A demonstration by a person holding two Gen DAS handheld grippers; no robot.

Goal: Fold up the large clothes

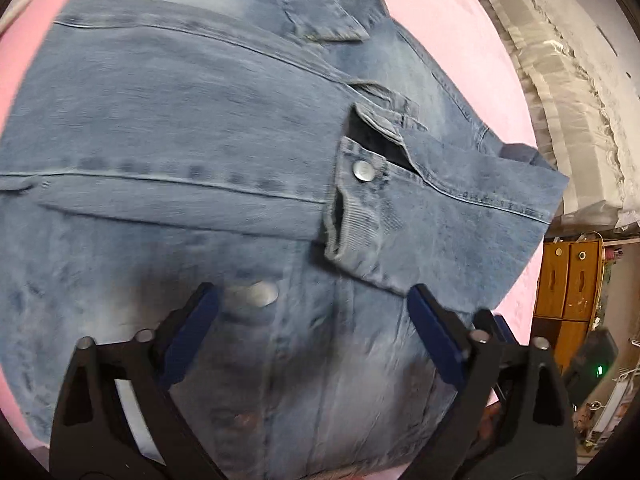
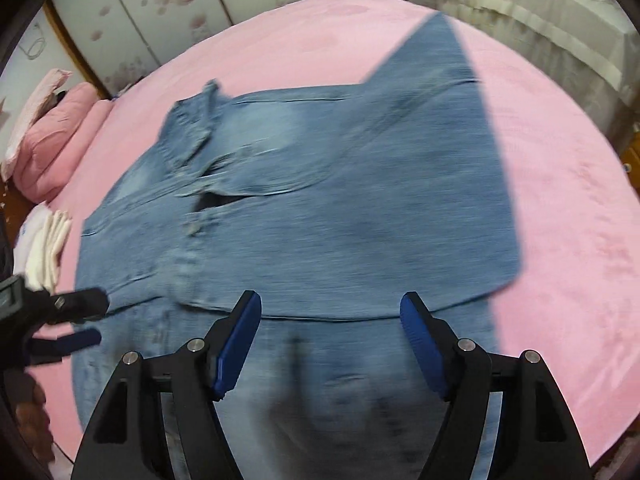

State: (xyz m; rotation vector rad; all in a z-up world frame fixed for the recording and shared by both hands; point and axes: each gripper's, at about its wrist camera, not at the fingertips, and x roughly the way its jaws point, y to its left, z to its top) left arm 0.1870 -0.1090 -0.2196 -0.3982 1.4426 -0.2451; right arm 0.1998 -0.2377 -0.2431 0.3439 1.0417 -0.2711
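A blue denim jacket (image 1: 200, 128) lies spread on a pink bed sheet (image 1: 460, 32), with one sleeve folded across its front; the cuff with a metal button (image 1: 363, 171) lies on top. My left gripper (image 1: 312, 300) is open and empty, just above the jacket's lower front. In the right wrist view the jacket (image 2: 340, 208) fills the middle of the bed (image 2: 560, 220). My right gripper (image 2: 330, 312) is open and empty above the jacket's near edge. The left gripper (image 2: 86, 318) shows there at the left edge, open.
Pink pillows (image 2: 60, 140) and folded white cloth (image 2: 44, 248) lie at the bed's left side. A second bed with pale bedding (image 2: 540, 20) stands beyond. A wooden cabinet (image 1: 568, 280) stands to the right of the bed.
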